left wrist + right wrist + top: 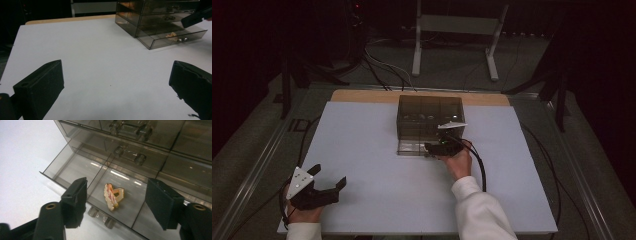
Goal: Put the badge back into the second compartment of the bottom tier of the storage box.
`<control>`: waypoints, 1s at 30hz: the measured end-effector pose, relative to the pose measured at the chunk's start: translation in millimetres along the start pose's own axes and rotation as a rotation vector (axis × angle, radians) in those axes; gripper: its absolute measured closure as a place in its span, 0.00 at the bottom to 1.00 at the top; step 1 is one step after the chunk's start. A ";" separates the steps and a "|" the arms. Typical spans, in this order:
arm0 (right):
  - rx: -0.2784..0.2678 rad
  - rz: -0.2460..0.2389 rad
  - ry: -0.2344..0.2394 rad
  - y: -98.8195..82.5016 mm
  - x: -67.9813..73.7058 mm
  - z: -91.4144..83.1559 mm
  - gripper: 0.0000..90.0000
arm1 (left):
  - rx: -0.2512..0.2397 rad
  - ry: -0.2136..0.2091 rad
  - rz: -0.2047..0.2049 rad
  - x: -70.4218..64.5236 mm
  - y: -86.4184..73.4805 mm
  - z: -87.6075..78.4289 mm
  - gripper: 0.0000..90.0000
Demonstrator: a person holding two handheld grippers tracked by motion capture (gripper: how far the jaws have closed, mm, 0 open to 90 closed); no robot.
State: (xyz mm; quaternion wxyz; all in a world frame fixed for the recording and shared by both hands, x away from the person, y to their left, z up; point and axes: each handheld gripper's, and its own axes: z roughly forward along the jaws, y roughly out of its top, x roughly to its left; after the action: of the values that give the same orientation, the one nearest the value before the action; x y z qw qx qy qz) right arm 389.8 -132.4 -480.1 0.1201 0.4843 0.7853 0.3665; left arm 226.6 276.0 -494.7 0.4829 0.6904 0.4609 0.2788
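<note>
Looking down from the high view: right gripper [439, 148] held at the pulled-out bottom drawer [412, 147] of the smoked-plastic drawer cabinet [430, 117], which stands on the white board [362, 150]; left gripper [324, 186] parked well apart, toward the near left corner, jaws spread, nothing between them.

Left gripper view: both black jaws wide apart over bare board, empty; cabinet [155, 15] far ahead to the right, open drawer [175, 37] with a small gold-coloured piece [172, 35] inside.

Right gripper view: jaws apart, clamped on nothing; gold and pink pin [113, 196] lying flat on the floor of the drawer [75, 167], below and between the two jaws, touching neither, in the compartment just right of the divider; drawer knobs [100, 216] directly beneath.
</note>
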 end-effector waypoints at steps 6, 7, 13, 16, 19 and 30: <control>-0.047 -0.044 -0.119 0.3 1.5 -17.9 0.11 | -0.001 0.023 -0.010 1.0 -1.6 -0.2 0.00; -0.054 -0.043 -0.120 0.8 0.7 -21.4 0.06 | 0.001 0.022 -0.011 1.0 -1.8 0.1 0.00; -0.068 -0.068 -0.129 -1.0 -2.5 -37.9 0.00 | 0.004 0.024 -0.010 0.4 -2.1 0.7 0.00; -0.078 -0.070 -0.133 -3.4 -4.1 -42.5 0.00 | 0.007 0.023 -0.013 0.6 -2.4 1.1 0.00; -0.097 -0.076 -0.131 -8.2 -4.8 -52.3 0.00 | 0.010 0.022 -0.011 0.3 -2.6 1.6 0.00; -0.160 -0.069 -0.158 -34.6 -17.1 -79.2 0.00 | 0.018 0.020 -0.013 -0.3 -3.2 2.7 0.00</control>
State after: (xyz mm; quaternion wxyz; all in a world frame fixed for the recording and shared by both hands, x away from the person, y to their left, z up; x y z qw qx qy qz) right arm 332.0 -192.3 -451.3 0.2322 0.4733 0.7579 0.3843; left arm 227.6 274.9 -498.7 0.4738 0.6888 0.4727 0.2786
